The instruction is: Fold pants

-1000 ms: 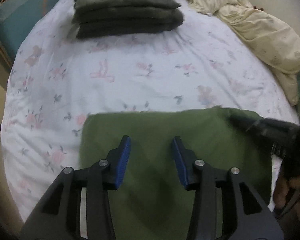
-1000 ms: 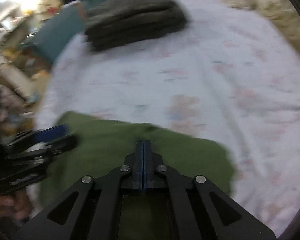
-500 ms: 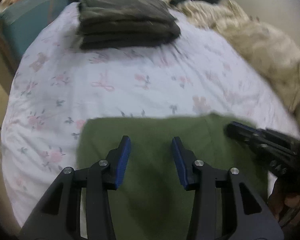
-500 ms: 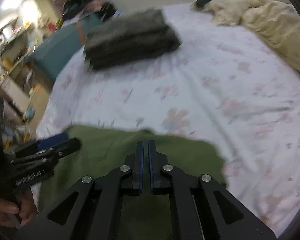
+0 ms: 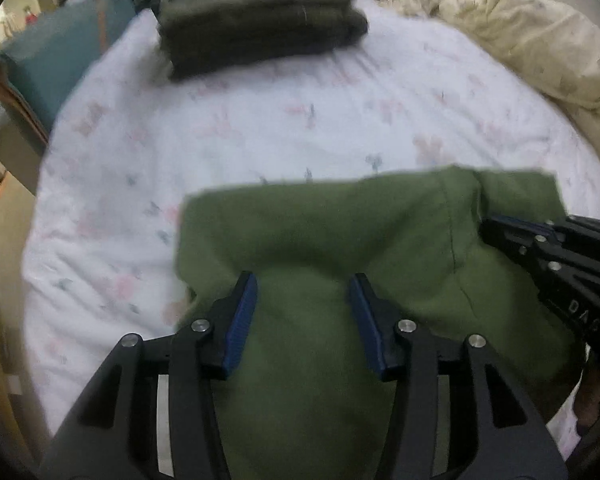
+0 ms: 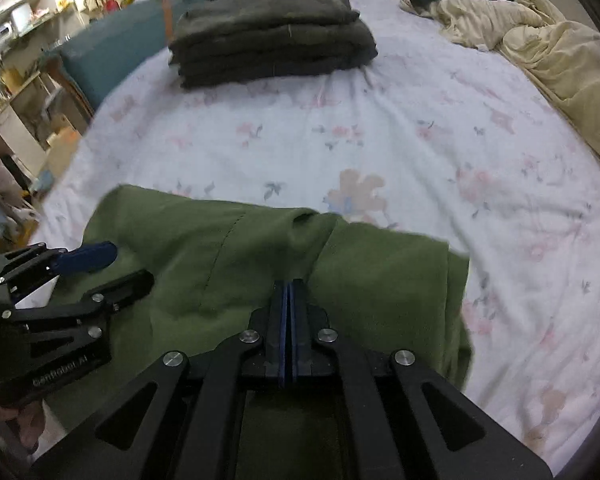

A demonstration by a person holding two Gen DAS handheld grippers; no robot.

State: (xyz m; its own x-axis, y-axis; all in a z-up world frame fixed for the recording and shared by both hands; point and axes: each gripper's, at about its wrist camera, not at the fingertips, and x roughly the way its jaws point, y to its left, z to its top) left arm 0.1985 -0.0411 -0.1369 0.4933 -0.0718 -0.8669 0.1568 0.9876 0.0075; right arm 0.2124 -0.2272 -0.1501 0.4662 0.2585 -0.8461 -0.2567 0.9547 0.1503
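Overall, one green pants [image 5: 380, 240], one dark folded stack [image 6: 272, 36].

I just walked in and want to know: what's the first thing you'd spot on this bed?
The green pants lie bunched at the near edge of the flowery white sheet, with the shut right gripper pressed against them and the left gripper spread over them. Behind sits a stack of dark folded clothes, and a rumpled cream blanket on the far right.
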